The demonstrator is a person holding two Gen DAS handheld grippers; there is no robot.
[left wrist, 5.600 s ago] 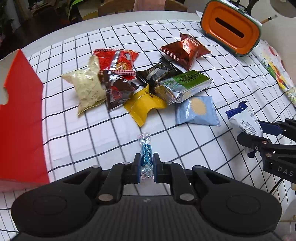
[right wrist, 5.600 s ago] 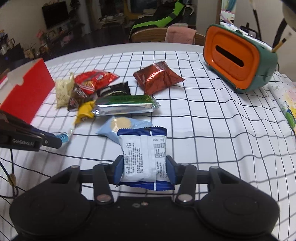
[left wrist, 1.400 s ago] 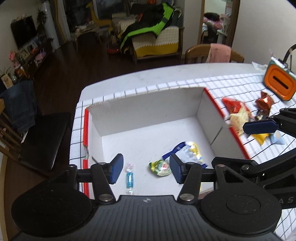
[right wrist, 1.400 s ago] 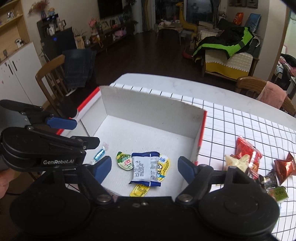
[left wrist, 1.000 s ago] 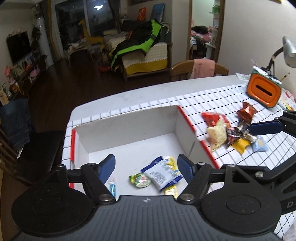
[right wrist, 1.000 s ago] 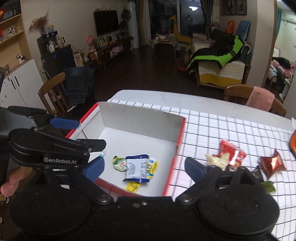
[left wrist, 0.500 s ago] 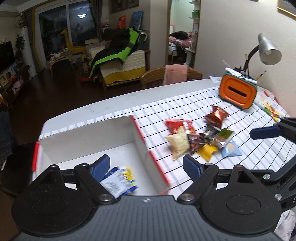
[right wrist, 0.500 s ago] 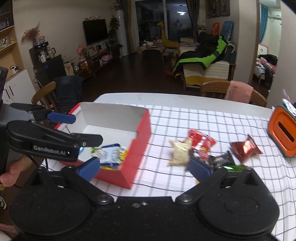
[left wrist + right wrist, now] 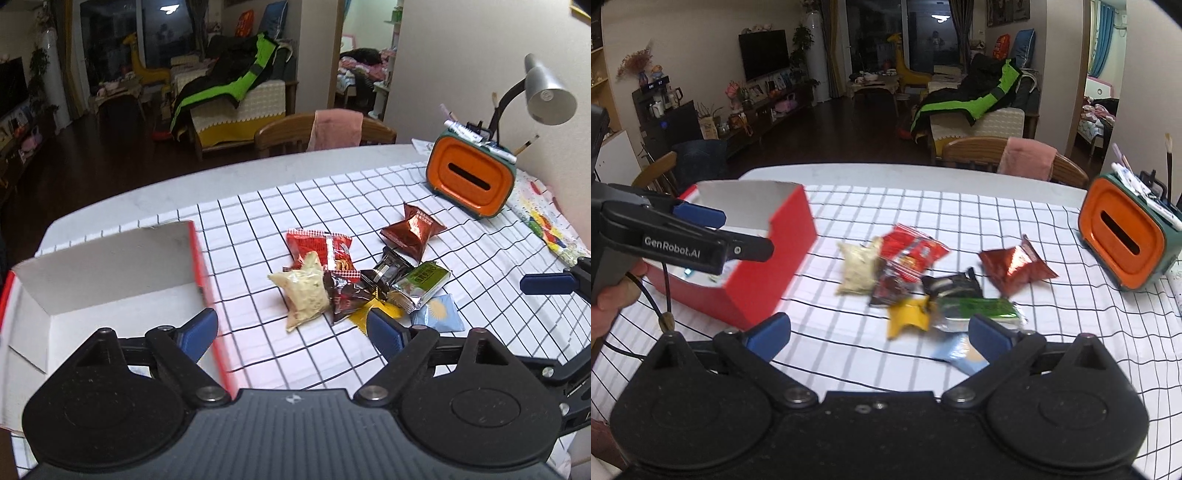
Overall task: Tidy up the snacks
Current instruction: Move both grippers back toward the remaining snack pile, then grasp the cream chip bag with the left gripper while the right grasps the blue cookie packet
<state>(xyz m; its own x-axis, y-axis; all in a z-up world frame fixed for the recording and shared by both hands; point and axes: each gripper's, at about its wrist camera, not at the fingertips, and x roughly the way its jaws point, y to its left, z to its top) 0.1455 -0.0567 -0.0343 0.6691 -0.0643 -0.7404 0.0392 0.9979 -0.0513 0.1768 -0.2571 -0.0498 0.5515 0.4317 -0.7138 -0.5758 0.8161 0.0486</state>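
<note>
The left gripper (image 9: pixel 291 328) and right gripper (image 9: pixel 879 334) are both spread wide and empty, above the checked tablecloth (image 9: pixel 369 195) between the red box (image 9: pixel 768 266) and the snack pile (image 9: pixel 354 280).

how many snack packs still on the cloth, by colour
red: 2
cream: 1
dark brown: 1
black: 1
green: 1
yellow: 1
light blue: 1
total: 8
</note>
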